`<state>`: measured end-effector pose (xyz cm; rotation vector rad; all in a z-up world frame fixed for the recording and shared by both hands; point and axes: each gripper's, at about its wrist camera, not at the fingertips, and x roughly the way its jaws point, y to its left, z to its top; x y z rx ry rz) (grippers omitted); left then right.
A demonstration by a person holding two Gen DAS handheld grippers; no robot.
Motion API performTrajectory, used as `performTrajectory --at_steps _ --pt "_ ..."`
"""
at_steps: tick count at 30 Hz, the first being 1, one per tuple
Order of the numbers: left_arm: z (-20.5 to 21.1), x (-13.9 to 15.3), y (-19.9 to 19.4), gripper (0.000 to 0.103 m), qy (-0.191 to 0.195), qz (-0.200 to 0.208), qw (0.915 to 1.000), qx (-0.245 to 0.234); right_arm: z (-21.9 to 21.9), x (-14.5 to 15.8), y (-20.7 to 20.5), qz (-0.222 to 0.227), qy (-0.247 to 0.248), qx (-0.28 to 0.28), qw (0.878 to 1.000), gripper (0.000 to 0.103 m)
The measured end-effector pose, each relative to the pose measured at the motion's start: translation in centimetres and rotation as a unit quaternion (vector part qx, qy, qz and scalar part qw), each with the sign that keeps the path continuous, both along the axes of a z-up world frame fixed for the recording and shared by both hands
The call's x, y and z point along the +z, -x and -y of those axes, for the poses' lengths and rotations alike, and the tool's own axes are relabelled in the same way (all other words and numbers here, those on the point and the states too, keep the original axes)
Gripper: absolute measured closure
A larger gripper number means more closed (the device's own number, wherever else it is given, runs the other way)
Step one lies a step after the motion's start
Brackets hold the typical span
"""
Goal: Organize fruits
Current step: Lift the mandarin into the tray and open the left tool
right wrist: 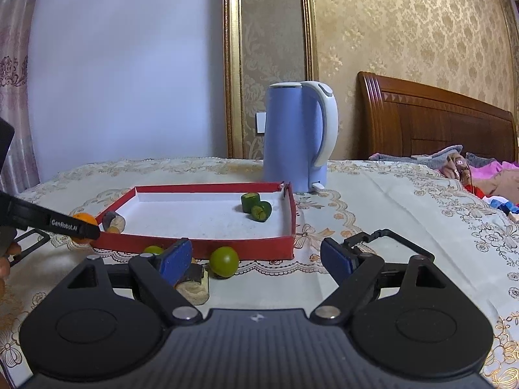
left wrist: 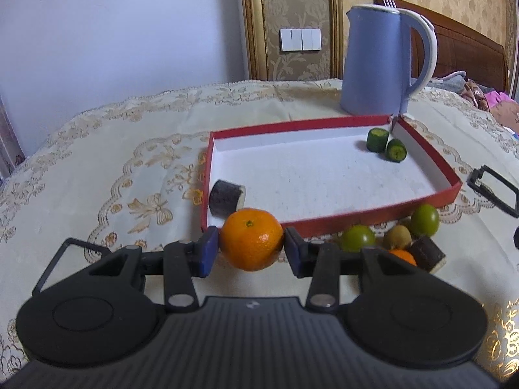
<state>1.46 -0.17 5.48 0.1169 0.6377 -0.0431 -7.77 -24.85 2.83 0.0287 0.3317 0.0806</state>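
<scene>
A: Near first. Left gripper point(left wrist: 251, 248) is clamped on the tangerine point(left wrist: 251, 243), both blue pads pressed to its sides, fruit off the cloth, just near of the red tray's point(left wrist: 324, 225) front wall.

B: Reason?

A: Probably carrying it over the wall into the tray; sideways pinch keeps a round fruit from rolling out.

B: Right gripper point(right wrist: 256, 259)?

A: Jaws wide apart, nothing between them. Hovering near the loose pile, likely waiting its turn.

B: Pile contents?

A: Near side of the tray's front wall, right: two green round fruits point(left wrist: 356, 238), a kiwi point(left wrist: 397, 236), another orange one point(left wrist: 402, 255), a dark cut piece point(left wrist: 426, 254).

B: In the tray?

A: Dark cut piece point(left wrist: 225, 197) at near-left corner, two green cut pieces point(left wrist: 386, 144) at far-right corner. Looks sorted by kind.

B: Farther?

A: Blue kettle point(left wrist: 373, 61) just beyond the tray, on the tablecloth point(left wrist: 97, 162).
</scene>
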Motion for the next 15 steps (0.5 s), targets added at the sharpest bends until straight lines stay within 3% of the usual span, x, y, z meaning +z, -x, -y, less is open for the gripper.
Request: performTrajectory --at_steps 15 --pt "0.5 4.0 -1.4 0.063 0.004 0.040 0.9992 -0.002 -0.2 -0.7 -0.4 -0.019 -0.004 0.008 1.000 0.017"
